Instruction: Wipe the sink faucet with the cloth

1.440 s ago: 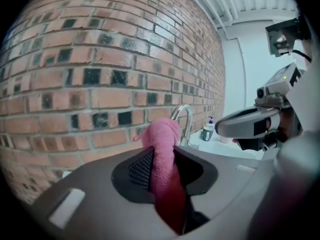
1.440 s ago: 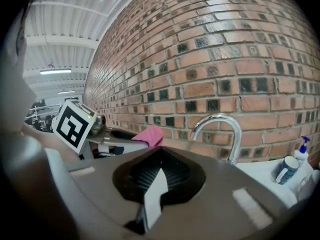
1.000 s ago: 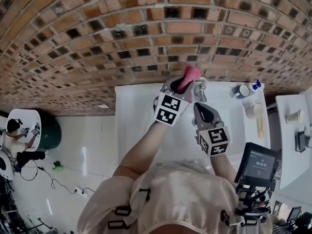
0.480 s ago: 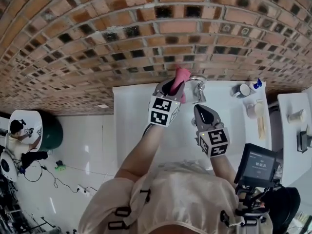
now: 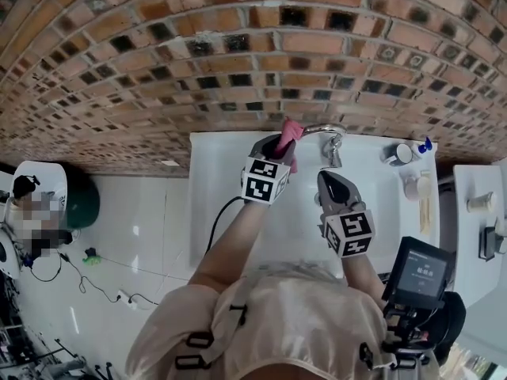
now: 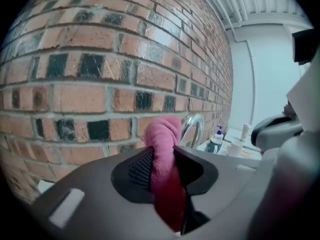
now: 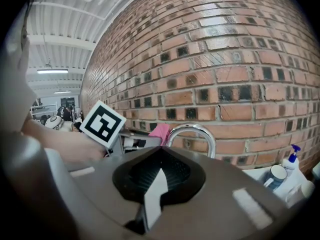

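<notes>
A chrome arched faucet (image 5: 323,130) stands at the back of the white sink (image 5: 226,188), against the brick wall. My left gripper (image 5: 279,150) is shut on a pink cloth (image 5: 287,135), whose bunched top sits right at the left end of the spout. In the left gripper view the cloth (image 6: 162,151) fills the gap between the jaws, with the faucet (image 6: 193,126) just behind it. My right gripper (image 5: 325,177) hovers over the basin below the faucet's base, its tips together with nothing held. The right gripper view shows the faucet (image 7: 192,130) ahead and the cloth (image 7: 160,132) to its left.
A mug (image 5: 395,153), a blue-capped soap bottle (image 5: 425,144) and a white cup (image 5: 412,184) stand on the sink's right ledge. The brick wall (image 5: 238,62) rises directly behind. A screen device (image 5: 420,271) hangs at my lower right. A white counter (image 5: 475,228) lies further right.
My left gripper has sunk with the pink cloth, from the top of the faucet's arch to the left end of the spout. The right gripper has stayed where it was.
</notes>
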### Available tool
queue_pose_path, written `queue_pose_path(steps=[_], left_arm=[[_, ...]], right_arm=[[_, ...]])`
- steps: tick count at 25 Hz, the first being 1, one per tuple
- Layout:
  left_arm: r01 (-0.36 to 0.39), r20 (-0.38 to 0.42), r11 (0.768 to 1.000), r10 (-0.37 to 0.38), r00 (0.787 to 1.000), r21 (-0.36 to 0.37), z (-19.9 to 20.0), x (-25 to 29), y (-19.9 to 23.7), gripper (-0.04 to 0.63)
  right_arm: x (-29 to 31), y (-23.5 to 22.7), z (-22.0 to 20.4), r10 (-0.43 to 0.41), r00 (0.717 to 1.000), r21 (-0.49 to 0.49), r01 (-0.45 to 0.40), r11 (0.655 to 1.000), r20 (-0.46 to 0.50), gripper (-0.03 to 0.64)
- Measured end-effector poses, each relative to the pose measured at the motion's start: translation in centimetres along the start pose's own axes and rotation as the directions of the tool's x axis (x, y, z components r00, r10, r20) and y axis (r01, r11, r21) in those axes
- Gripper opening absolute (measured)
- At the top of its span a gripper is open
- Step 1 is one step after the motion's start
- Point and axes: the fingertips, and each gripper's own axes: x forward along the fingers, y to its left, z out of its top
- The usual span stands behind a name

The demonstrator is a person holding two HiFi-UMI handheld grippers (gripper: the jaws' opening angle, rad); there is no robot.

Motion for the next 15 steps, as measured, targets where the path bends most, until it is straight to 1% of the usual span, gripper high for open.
queue_pose_path(steps=[2,4,7,10,12,13,15], left_arm=[[0.007,0.068,1.0,-0.008,0.998,0.014,2.9,-0.8,-0.5,0.109],[0.044,0.109,0.998,-0.05,0.993,0.054,5.5,-0.8,-2.1,0.109],[0.105,0.109,0.986,-0.119,0.987,0.125,7.3,0.6,-5.0,0.109],[0.104,0.097,0.98,-0.122,0.988,0.167,7.2,1.8,-6.0,0.109],[0.093,0.112,0.983,-0.112,0.987,0.16,7.1,1.8,-5.8,0.109],[0.092,0.119,0.985,-0.109,0.987,0.143,7.0,1.7,-5.5,0.11],[0.086,0.126,0.993,-0.096,0.987,0.087,6.3,1.2,-4.4,0.112]], right_arm=[[-0.1,0.2,0.1,-0.004,1.0,0.0,0.004,1.0,0.005,-0.012],[-0.3,0.3,0.1,-0.008,1.0,-0.001,0.008,1.0,0.006,-0.012],[-0.7,0.2,-0.1,-0.018,1.0,0.003,0.018,1.0,0.004,-0.012],[-1.1,-0.2,-0.4,-0.032,0.999,0.012,0.032,0.999,0.001,-0.012],[-1.2,-0.7,-0.6,-0.041,0.999,0.019,0.041,0.999,-0.002,-0.012],[-1.2,-0.9,-0.6,-0.044,0.999,0.022,0.044,0.999,-0.004,-0.012],[-0.9,-1.0,-0.6,-0.044,0.999,0.023,0.044,0.999,-0.005,-0.012]])
